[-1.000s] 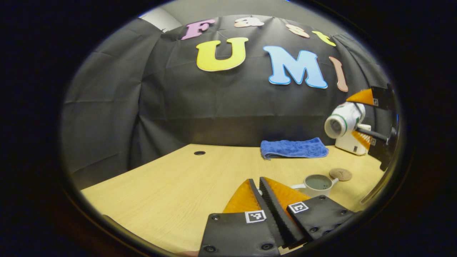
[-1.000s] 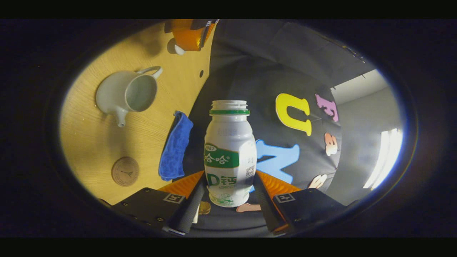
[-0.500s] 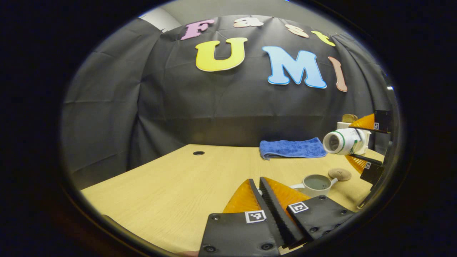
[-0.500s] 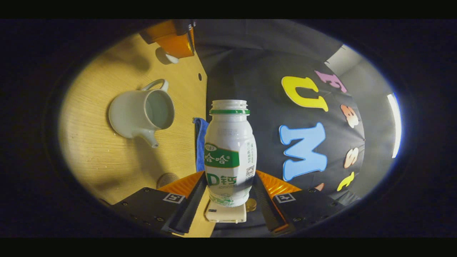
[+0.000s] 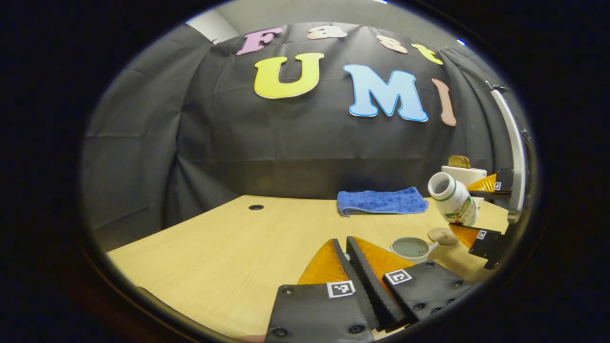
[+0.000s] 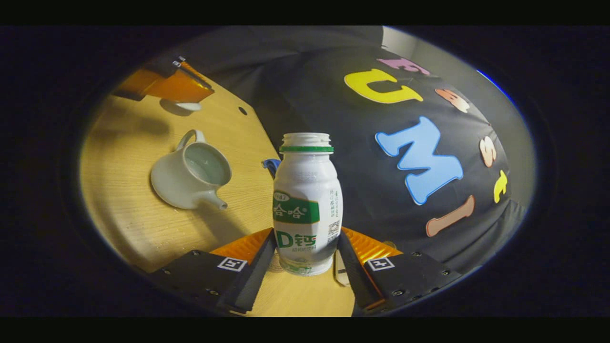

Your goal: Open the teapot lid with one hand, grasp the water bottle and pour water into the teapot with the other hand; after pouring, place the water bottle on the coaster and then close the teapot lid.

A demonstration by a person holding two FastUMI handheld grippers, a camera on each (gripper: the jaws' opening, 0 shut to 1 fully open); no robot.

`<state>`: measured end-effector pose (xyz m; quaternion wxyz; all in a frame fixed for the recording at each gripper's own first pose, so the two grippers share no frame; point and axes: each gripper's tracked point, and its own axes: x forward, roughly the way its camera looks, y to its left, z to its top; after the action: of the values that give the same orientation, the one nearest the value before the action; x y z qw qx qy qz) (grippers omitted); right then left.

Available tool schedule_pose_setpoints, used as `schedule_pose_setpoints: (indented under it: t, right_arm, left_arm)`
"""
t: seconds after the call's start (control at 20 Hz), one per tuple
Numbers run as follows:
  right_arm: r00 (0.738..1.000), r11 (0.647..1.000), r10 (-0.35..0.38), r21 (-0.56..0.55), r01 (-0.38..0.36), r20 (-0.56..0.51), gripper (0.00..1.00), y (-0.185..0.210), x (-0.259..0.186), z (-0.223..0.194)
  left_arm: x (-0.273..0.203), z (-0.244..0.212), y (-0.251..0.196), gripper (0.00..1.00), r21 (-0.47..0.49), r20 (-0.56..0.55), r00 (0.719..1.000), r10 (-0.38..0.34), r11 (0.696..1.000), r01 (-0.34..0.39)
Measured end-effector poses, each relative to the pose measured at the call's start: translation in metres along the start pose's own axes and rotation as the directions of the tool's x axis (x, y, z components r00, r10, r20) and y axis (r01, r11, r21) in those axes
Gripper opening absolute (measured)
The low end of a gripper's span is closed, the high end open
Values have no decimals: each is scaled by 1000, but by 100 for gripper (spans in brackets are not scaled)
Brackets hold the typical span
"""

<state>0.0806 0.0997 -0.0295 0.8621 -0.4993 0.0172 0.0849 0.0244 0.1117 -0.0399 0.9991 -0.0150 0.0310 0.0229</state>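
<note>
- The water bottle sits clamped between my right gripper's two fingers, low on its body, mouth uncapped. In the left gripper view it hangs tilted just above the coaster, not yet standing.
- I judge the pouring done: the teapot stands open on the table with water inside, so the step in hand is setting the bottle down.
- Next I must bring the bottle upright, centre its base over the coaster, lower until it rests, then spread the fingers.
- My left gripper has its fingers nearly together; the right gripper view shows the teapot lid under its tips, so I take it to be pinching the lid, off to the teapot's handle side.
- After that the lid goes back onto the teapot.
- The coaster lies just beside the teapot, so a tilted bottle could knock it.
- A blue towel and a white box lie farther back, out of the way.
</note>
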Motion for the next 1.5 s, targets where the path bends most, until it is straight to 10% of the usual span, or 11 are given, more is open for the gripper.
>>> schedule_pose_setpoints:
  t: [0.4,1.5]
  right_arm:
    - [999,971,43,237,-36,-25,77,-5,-9,-19]
    - [999,937,-15,350,26,-34,77,-42,-17,-62]
  left_arm:
    - [2,15,-45,10,32,24,997,-79,996,78]
    - [30,13,-108,11,99,8,992,-127,987,125]
